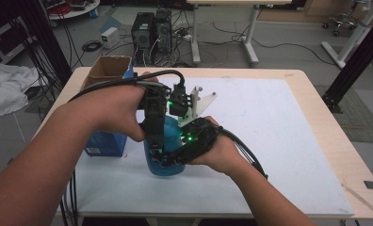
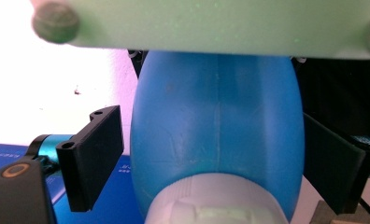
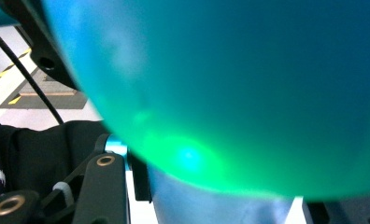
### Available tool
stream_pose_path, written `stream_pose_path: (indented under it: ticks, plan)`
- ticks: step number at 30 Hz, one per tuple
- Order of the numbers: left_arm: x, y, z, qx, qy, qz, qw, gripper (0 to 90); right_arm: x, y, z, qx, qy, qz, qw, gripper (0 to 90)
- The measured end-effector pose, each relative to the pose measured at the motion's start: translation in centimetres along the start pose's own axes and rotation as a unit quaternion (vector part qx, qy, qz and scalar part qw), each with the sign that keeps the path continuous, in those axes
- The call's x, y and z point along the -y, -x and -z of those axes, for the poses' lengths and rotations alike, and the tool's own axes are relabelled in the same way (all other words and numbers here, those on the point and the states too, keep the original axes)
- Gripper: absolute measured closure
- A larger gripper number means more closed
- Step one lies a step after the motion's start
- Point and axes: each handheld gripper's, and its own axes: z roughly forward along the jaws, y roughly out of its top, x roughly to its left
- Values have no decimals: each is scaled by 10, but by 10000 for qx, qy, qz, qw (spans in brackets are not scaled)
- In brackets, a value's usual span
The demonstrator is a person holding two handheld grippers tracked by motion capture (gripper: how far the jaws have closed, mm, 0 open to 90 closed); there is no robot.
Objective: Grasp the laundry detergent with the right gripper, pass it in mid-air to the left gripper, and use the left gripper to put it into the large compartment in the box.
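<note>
Computer towers, cables and a white trestle stand on the grey floor behind a pale wooden desk (image 1: 316,122) covered by a white mat (image 1: 269,141). At about 9 o'clock on the mat, a dark blue rectangular carton (image 1: 104,143) lies beside an open brown cardboard box (image 1: 107,66) at 10 o'clock.

Near the mat's centre, toward 7 o'clock, stands a translucent blue plastic bottle with a white cap (image 1: 168,162). Both hands crowd it. The left claw (image 1: 154,141) comes down from above; in the left gripper view its 2 black jaws stand fairly wide on either side of the bottle's rounded body (image 2: 216,126), the left jaw apart from it by a small gap, the right one seemingly just beside it, so I judge no firm grip yet. The right claw (image 1: 175,157) meets the bottle low on its 3 o'clock side; in the right gripper view the bottle (image 3: 230,84) looms too close, green light glowing on it, and I cannot tell how those jaws stand.

Judging progress: the approach is done and the bottle is bracketed and upright on the desk. Closing the left claw, and whatever lifting or cap work follows, appears left to do.
</note>
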Motion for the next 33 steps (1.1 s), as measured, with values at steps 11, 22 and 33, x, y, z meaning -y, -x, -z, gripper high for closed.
stream_pose_path:
  ticks: [11, 22, 33]
  plan:
    - [-1, 0, 0, -94, 0, -33, 10000, 190, 0, 0, 1, 12, -2, -14, 10000, 465]
    - [-3, 1, 0, -127, -26, -111, 9999, 237, 0, 0, 1, -7, 7, -12, 10000, 464]
    - [-3, 1, 0, -128, -27, -103, 9999, 279, 1, 1, -1, -18, 23, -18, 10000, 464]
